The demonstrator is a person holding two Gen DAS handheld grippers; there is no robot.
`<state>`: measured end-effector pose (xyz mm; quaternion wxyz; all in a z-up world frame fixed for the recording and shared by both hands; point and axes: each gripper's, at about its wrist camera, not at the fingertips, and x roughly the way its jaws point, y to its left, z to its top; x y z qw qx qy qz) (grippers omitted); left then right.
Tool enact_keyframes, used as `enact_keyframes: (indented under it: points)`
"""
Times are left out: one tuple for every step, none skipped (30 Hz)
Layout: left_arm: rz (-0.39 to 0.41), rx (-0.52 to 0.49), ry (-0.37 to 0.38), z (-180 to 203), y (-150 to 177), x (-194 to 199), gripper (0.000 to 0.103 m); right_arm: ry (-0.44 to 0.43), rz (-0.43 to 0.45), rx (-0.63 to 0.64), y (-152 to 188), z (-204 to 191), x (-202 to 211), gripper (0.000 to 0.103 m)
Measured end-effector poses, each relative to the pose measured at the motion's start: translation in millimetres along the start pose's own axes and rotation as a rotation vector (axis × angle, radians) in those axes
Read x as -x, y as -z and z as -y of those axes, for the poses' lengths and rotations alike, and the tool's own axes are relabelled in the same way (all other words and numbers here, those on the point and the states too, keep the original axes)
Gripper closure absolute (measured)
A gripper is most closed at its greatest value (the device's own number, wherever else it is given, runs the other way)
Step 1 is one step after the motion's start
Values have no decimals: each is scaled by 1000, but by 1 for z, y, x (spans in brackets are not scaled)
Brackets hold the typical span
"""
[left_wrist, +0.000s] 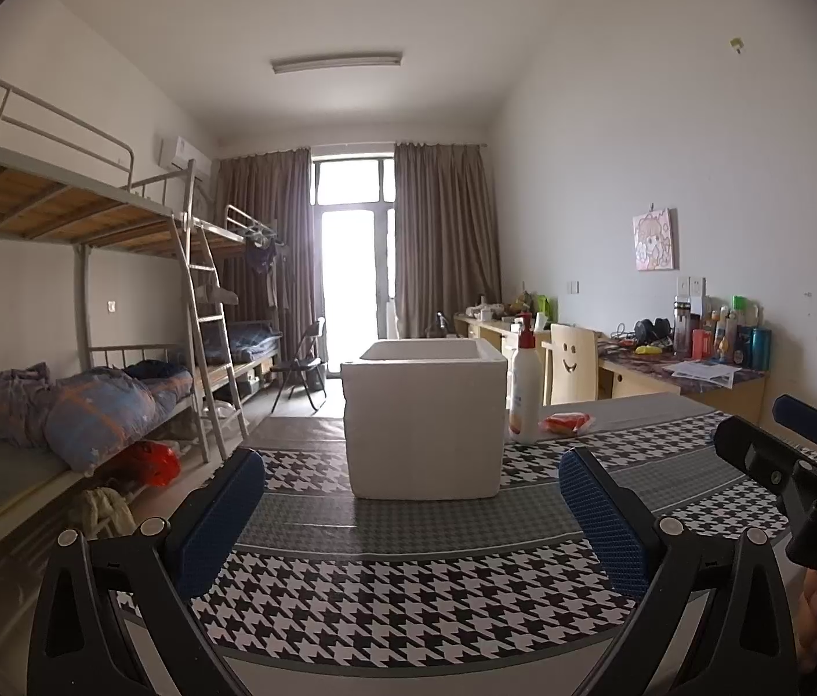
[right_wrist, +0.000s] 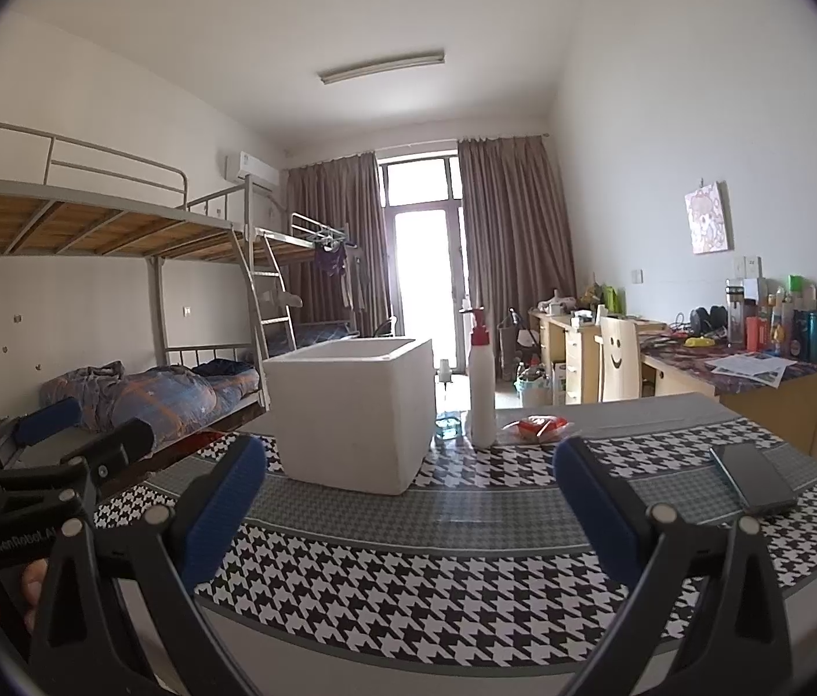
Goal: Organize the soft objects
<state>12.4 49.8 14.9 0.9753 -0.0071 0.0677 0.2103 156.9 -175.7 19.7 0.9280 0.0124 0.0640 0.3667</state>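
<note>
Soft red packet (left_wrist: pixel 567 423) lies on the table (left_wrist: pixel 408 597) at two o'clock of the white foam box (left_wrist: pixel 425 423), whose inside is hidden; both the left gripper (left_wrist: pixel 408 516) and the right gripper (right_wrist: pixel 408 504) gape, empty.

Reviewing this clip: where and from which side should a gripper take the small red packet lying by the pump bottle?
Probably across the middle of the red packet, coming from above. It lies flat and low on the table, right of the pump bottle, so the right gripper has the clearer path.
</note>
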Motion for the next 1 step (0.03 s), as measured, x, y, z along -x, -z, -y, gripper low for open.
enact_keyframes:
  points:
    - [2,6,-1,0,0,0,1,-1,0,1,0,0,0,2]
